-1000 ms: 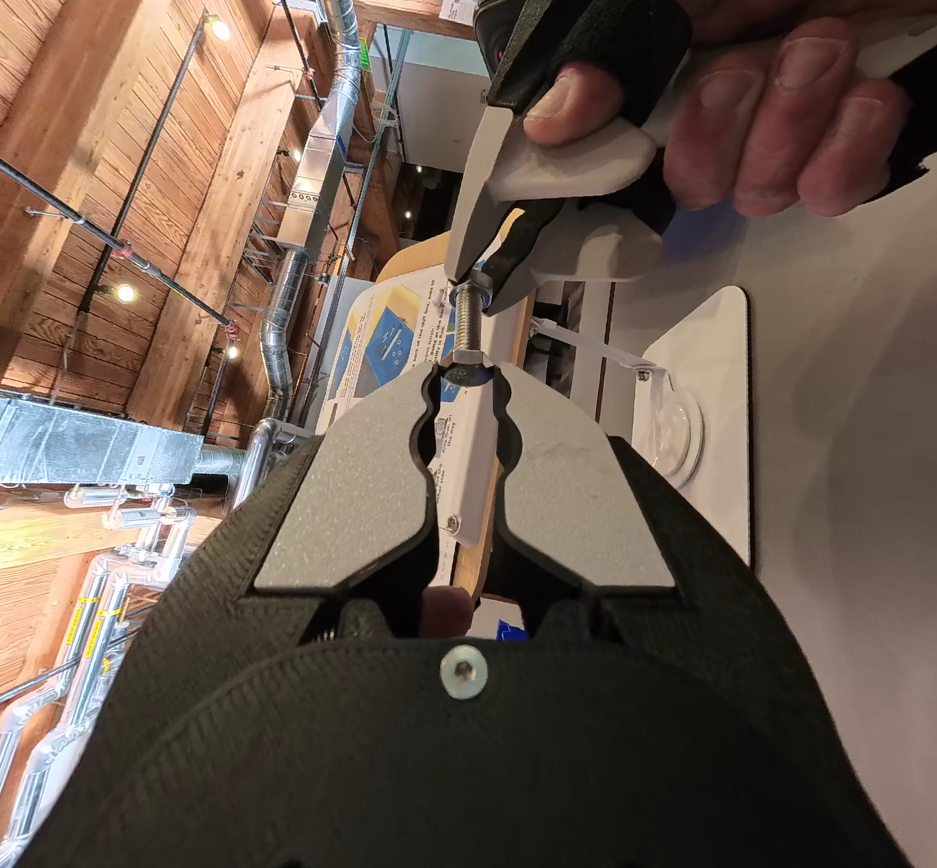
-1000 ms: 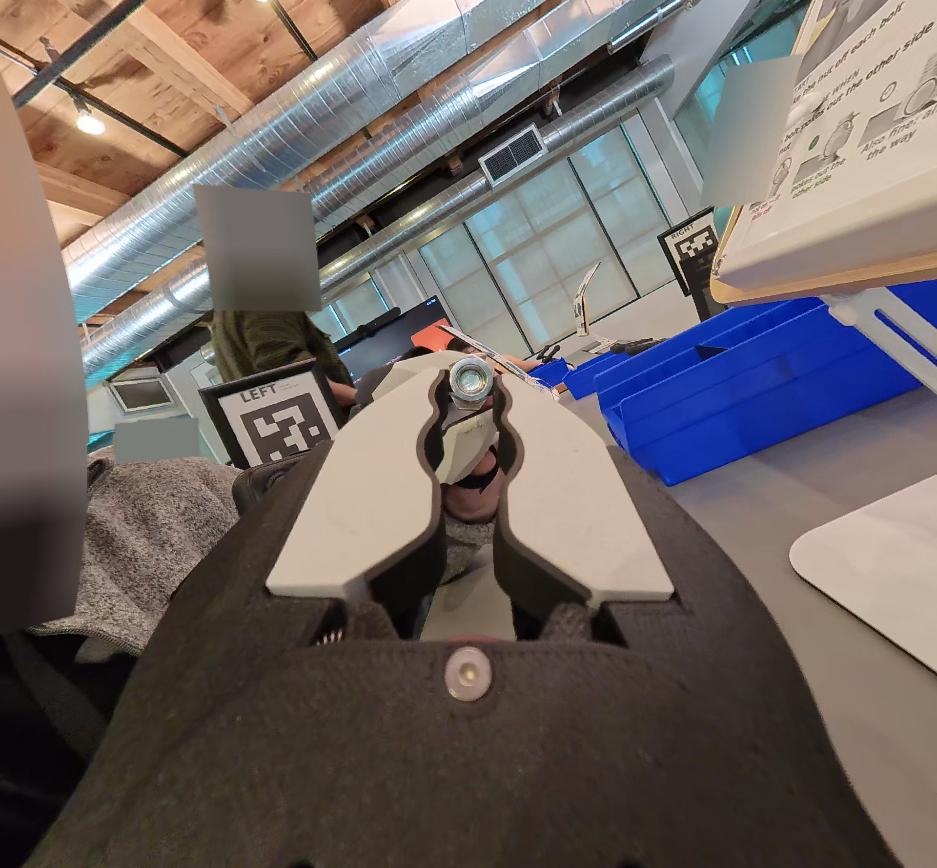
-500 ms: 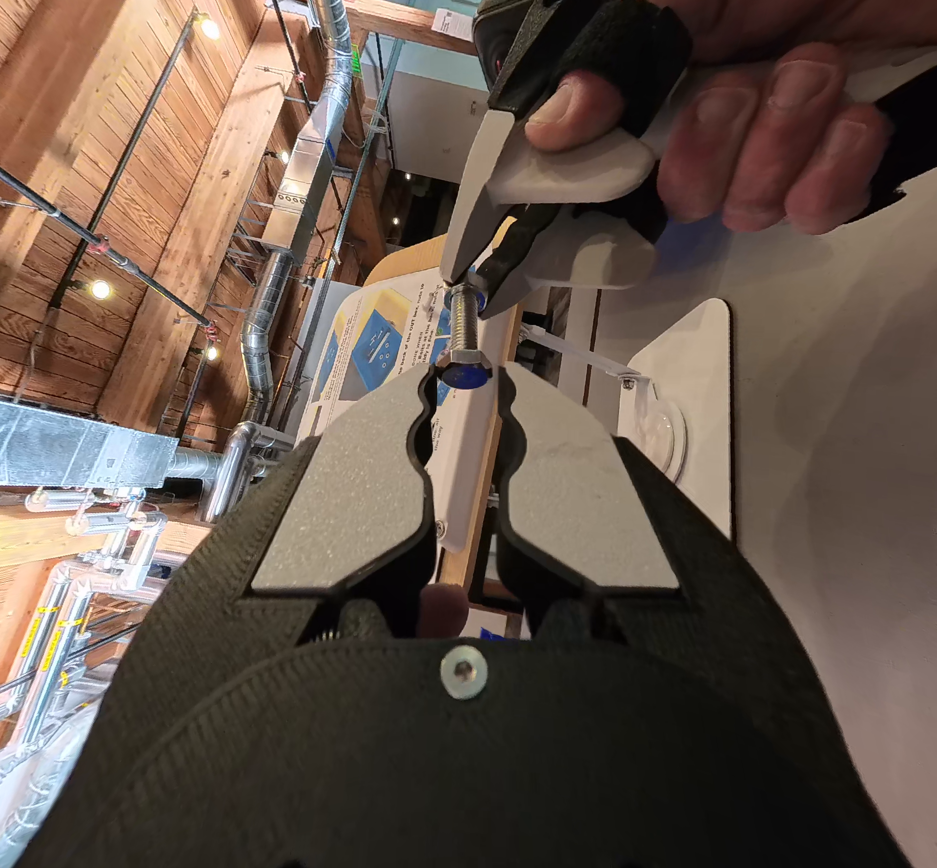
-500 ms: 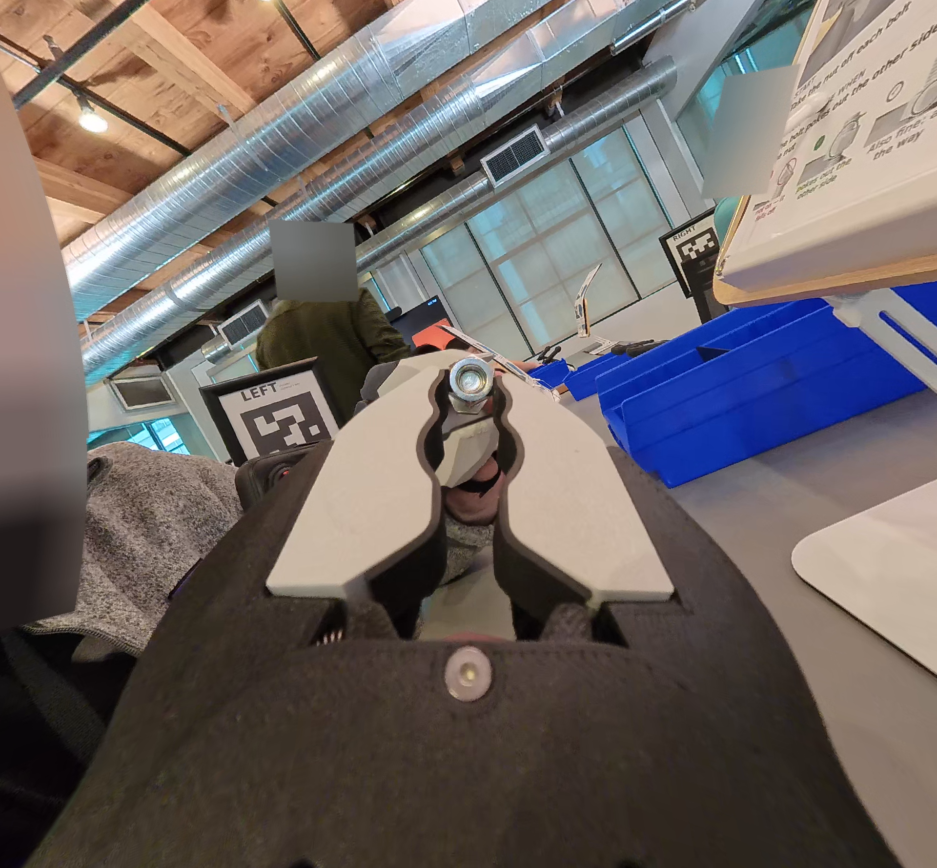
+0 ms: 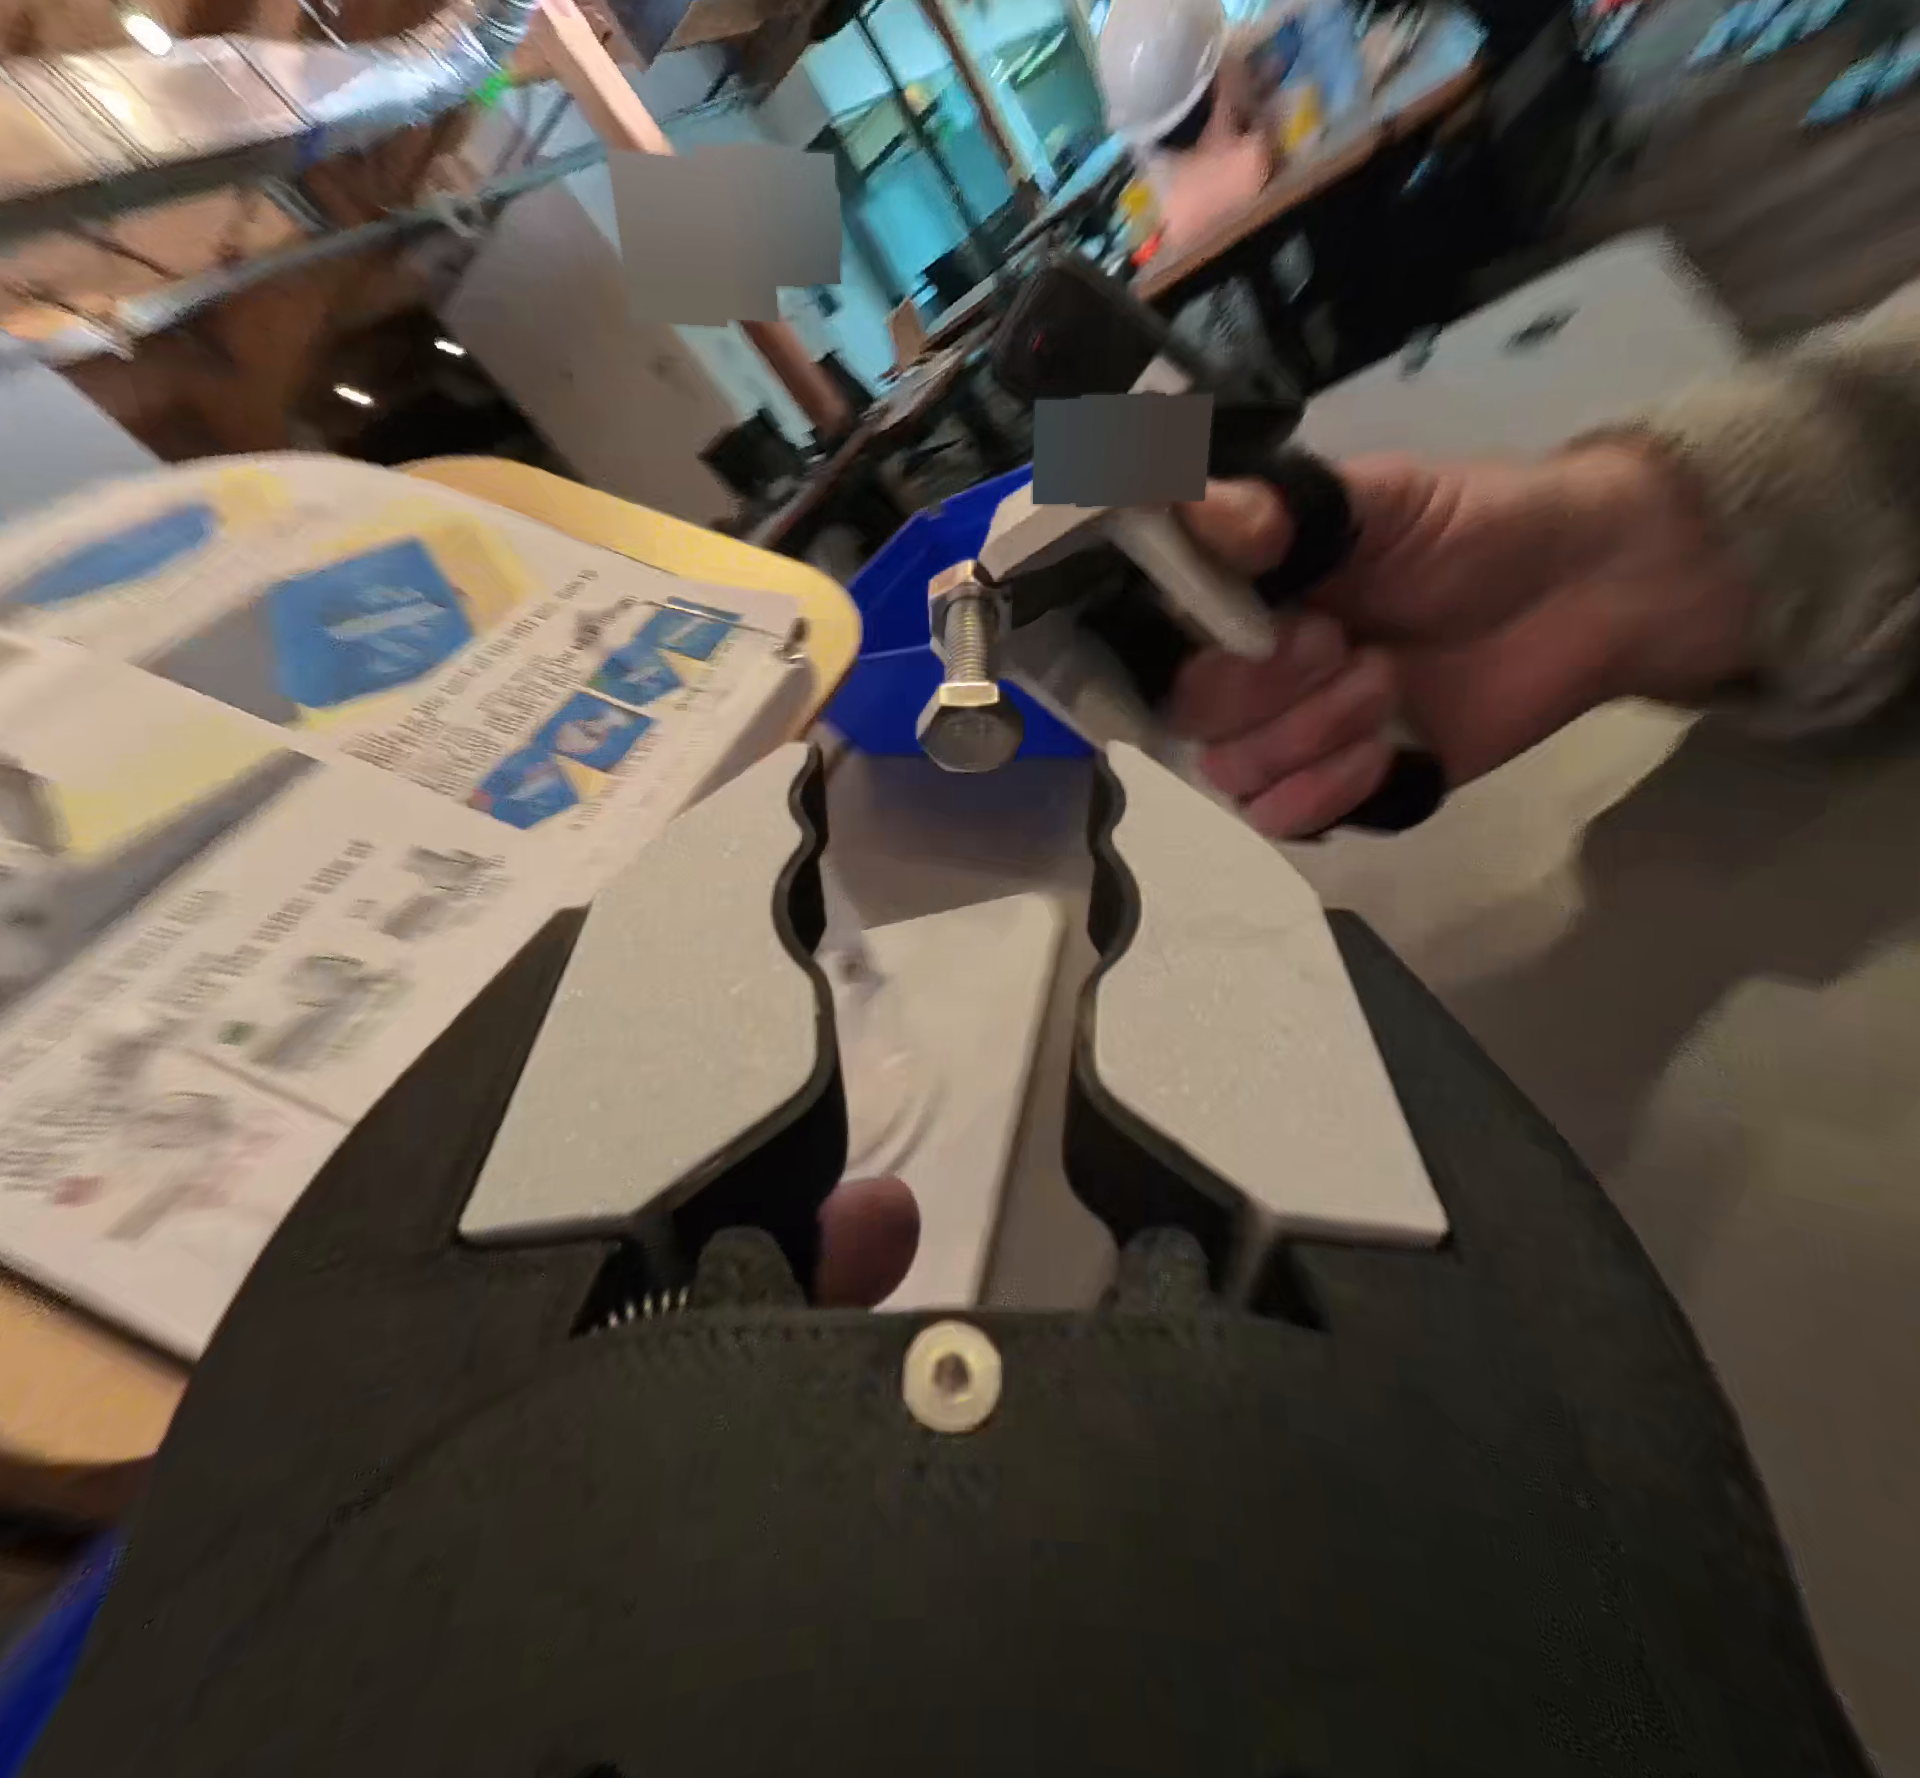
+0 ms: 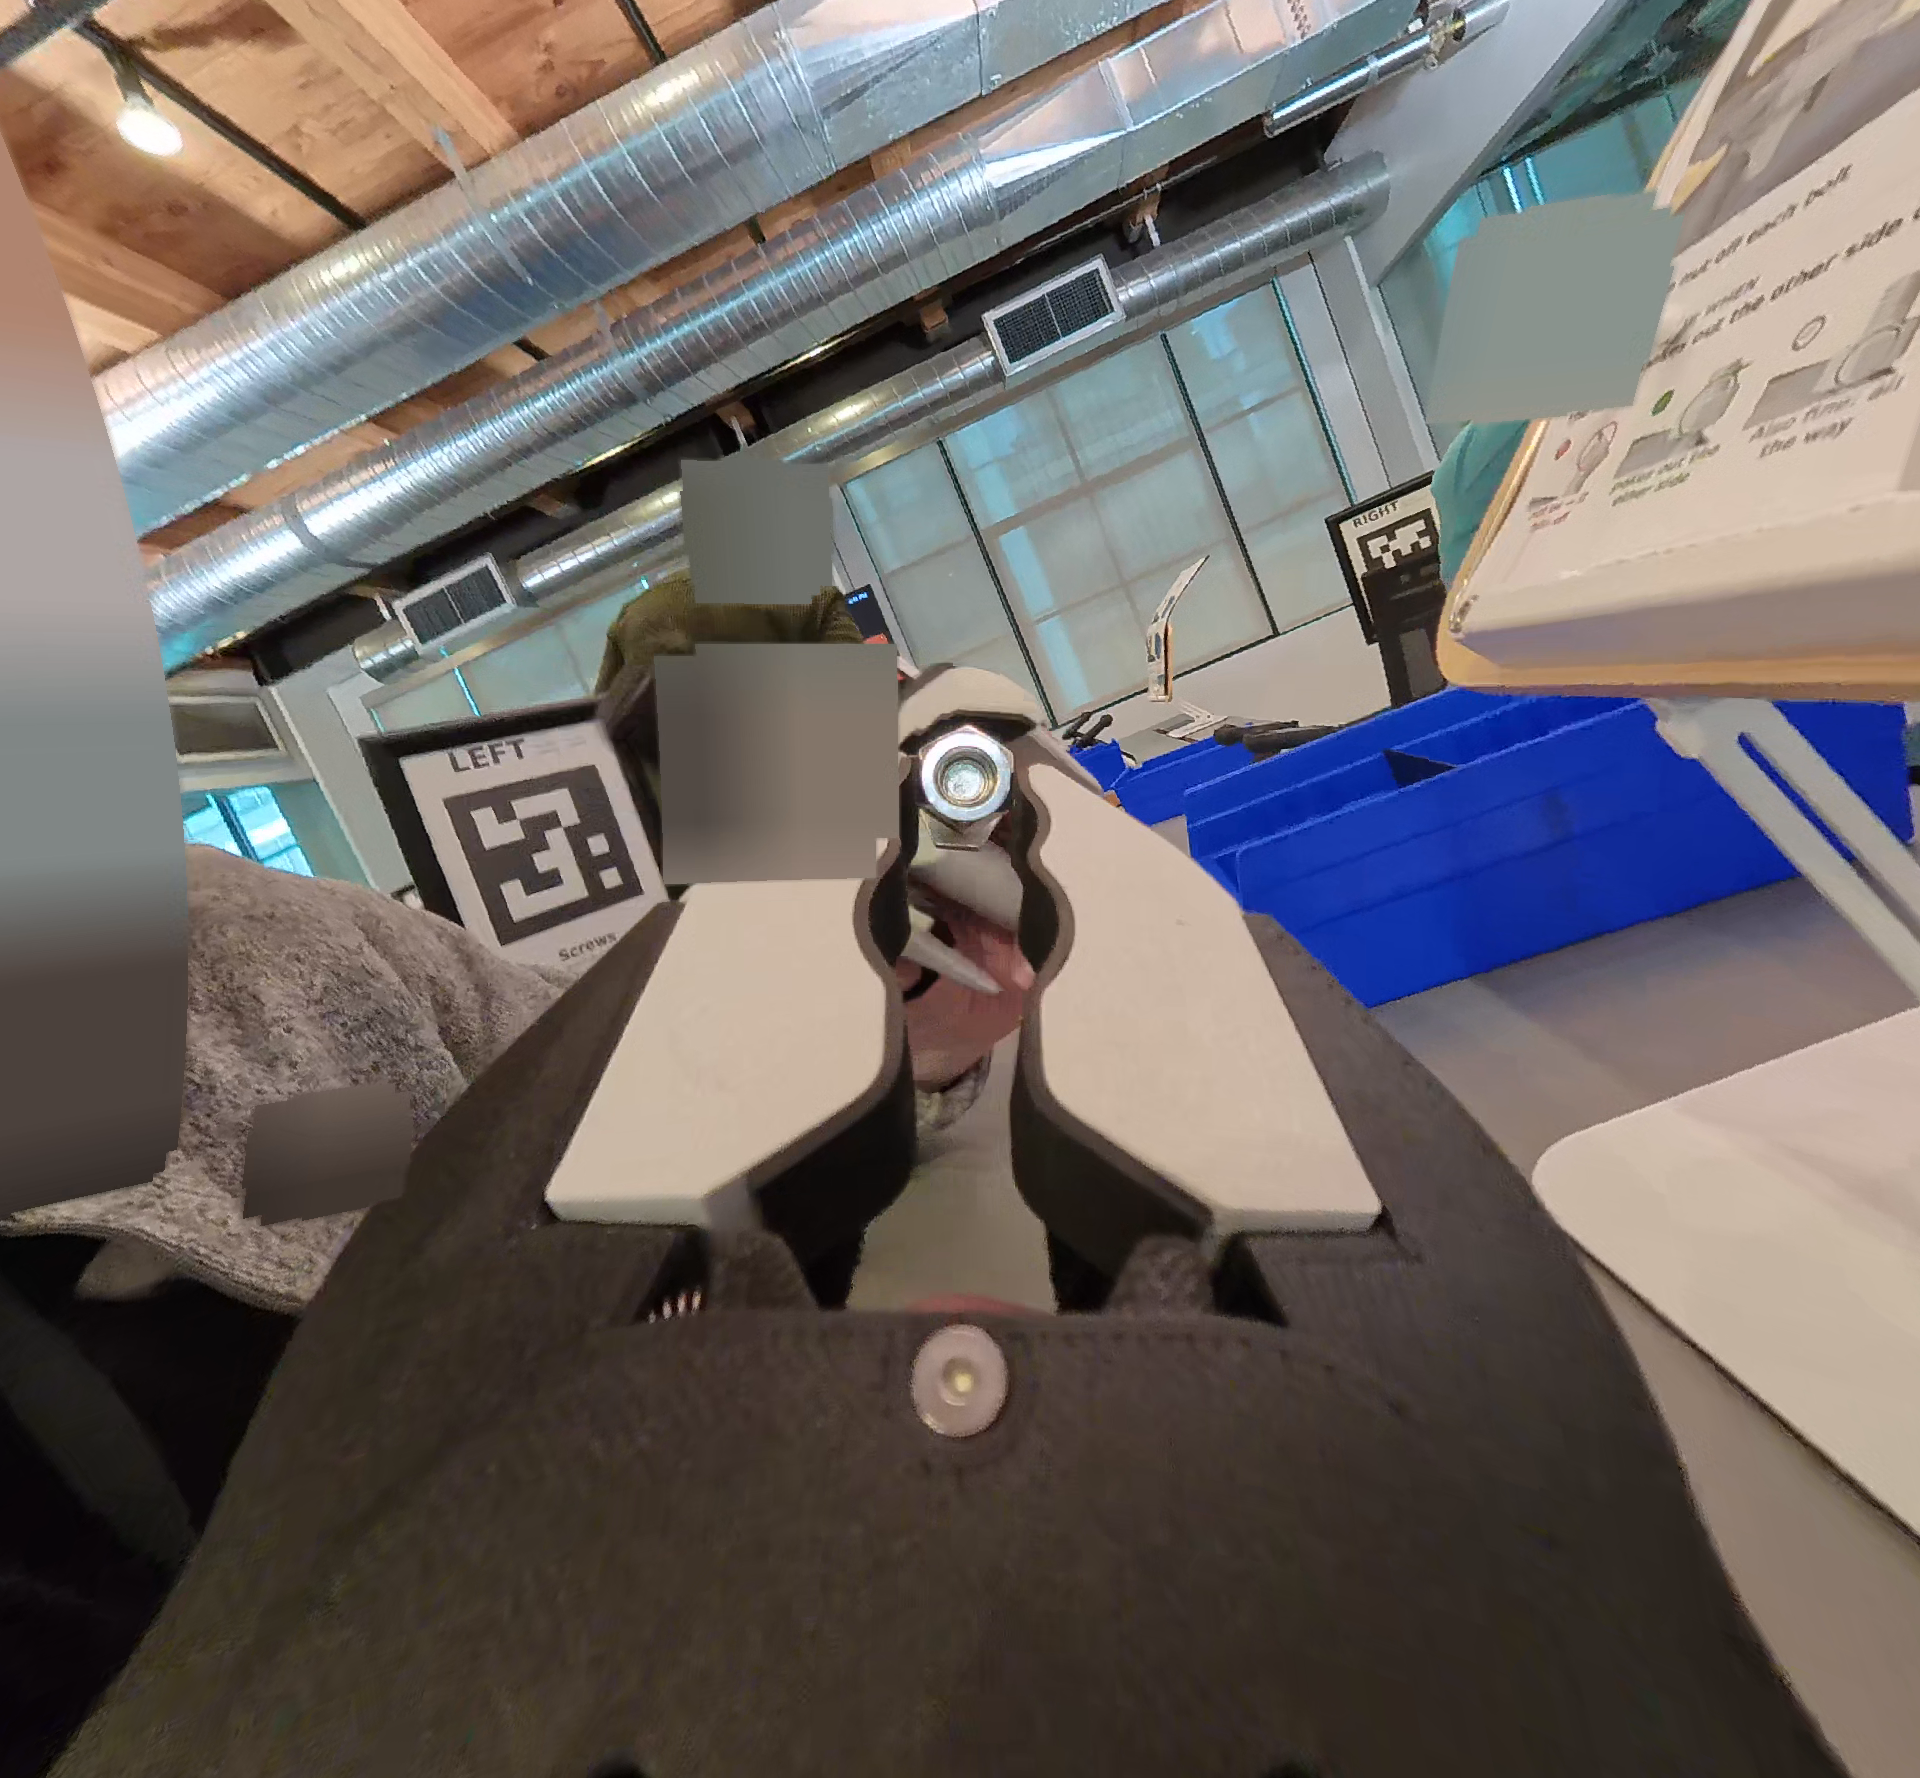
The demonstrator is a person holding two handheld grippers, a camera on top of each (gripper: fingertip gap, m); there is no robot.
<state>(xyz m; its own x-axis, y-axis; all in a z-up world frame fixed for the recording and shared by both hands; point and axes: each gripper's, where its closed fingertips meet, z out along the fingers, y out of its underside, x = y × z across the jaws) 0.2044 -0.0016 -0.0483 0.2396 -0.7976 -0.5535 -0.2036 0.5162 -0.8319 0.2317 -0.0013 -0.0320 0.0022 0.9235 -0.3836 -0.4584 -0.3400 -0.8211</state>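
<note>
Left wrist view, left gripper (image 5: pixel 956 772) released bolt (image 5: pixel 966 679), now open

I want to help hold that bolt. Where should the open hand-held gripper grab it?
Probably on the hex head, from below: its flat sides suit the pads. The right hand-held gripper already clamps the nut on the other end, and the left hand-held gripper is open just beneath.
</note>
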